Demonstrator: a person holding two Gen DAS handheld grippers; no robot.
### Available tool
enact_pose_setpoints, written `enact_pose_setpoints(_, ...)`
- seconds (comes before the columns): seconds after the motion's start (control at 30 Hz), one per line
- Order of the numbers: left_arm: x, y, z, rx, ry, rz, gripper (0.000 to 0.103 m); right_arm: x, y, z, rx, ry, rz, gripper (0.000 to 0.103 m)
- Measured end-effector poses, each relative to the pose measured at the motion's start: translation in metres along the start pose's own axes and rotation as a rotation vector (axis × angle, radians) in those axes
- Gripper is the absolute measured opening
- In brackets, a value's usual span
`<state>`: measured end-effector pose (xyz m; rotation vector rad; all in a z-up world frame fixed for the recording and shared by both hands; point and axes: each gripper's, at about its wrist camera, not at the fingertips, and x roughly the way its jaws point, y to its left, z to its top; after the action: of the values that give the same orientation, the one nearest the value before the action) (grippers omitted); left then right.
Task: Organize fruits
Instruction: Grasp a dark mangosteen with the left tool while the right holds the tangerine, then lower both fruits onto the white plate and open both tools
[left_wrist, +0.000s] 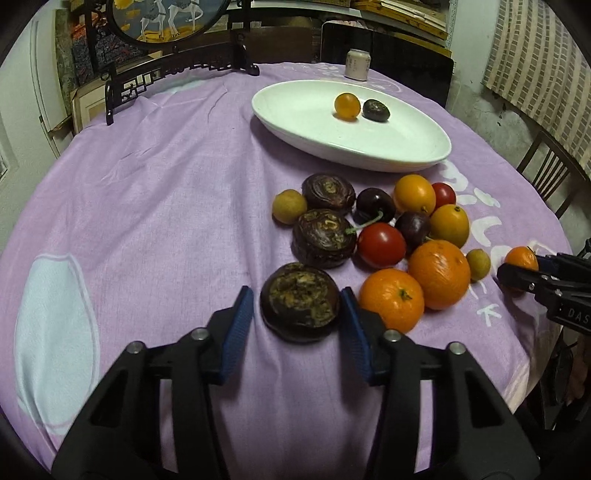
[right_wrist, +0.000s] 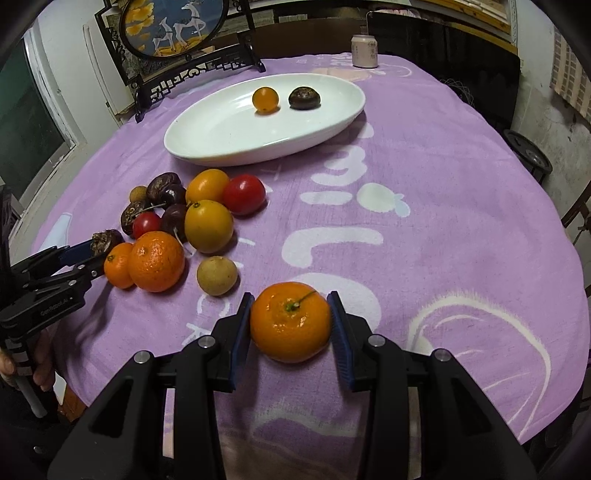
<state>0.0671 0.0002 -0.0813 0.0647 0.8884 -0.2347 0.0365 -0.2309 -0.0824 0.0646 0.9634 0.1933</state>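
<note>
A pile of fruits (left_wrist: 384, 236) lies on the purple cloth: dark water chestnuts, cherries, tomatoes, kumquats, longans and mandarins. My left gripper (left_wrist: 297, 304) straddles a dark water chestnut (left_wrist: 300, 301); the right pad touches it, the left pad stands a little off. My right gripper (right_wrist: 291, 321) holds a mandarin (right_wrist: 291, 321) between both pads; it also shows in the left wrist view (left_wrist: 521, 259). The white oval plate (left_wrist: 295, 122) holds a kumquat (left_wrist: 347, 106) and a dark water chestnut (left_wrist: 376, 110).
A white jar (left_wrist: 357, 64) stands behind the plate at the table's far edge. A carved black stand with a round deer picture (right_wrist: 173, 26) is at the back left. A wooden chair (left_wrist: 550, 173) is at the right.
</note>
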Motion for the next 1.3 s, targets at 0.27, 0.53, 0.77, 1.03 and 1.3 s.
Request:
enact_pose_setpoints(0.27, -0.008, 0.005, -0.006, -0.040, -0.012, -0.030, 0.043, -0.002, 0.003, -0.005, -0.022, -0.010, -0.023, 0.041)
enact_pose_setpoints(0.53, -0.030, 0.020, 0.000, -0.090, -0.050, -0.073, 0.043, -0.014, 0.003, 0.002, 0.006, -0.052, 0.012, 0.040)
enact_pose_setpoints(0.77, -0.041, 0.023, 0.034, -0.081, -0.061, -0.096, 0.043, -0.015, 0.007, 0.025, -0.014, -0.050, 0.044, 0.040)
enact_pose_setpoints(1.03, 0.010, 0.013, 0.159, -0.066, -0.007, -0.045, 0.043, 0.020, 0.007, 0.120, -0.053, -0.071, 0.063, 0.040)
enact_pose_setpoints(1.3, 0.108, 0.004, 0.226, -0.119, 0.125, -0.012, 0.043, 0.085, -0.013, 0.179, -0.061, -0.028, 0.009, 0.040)
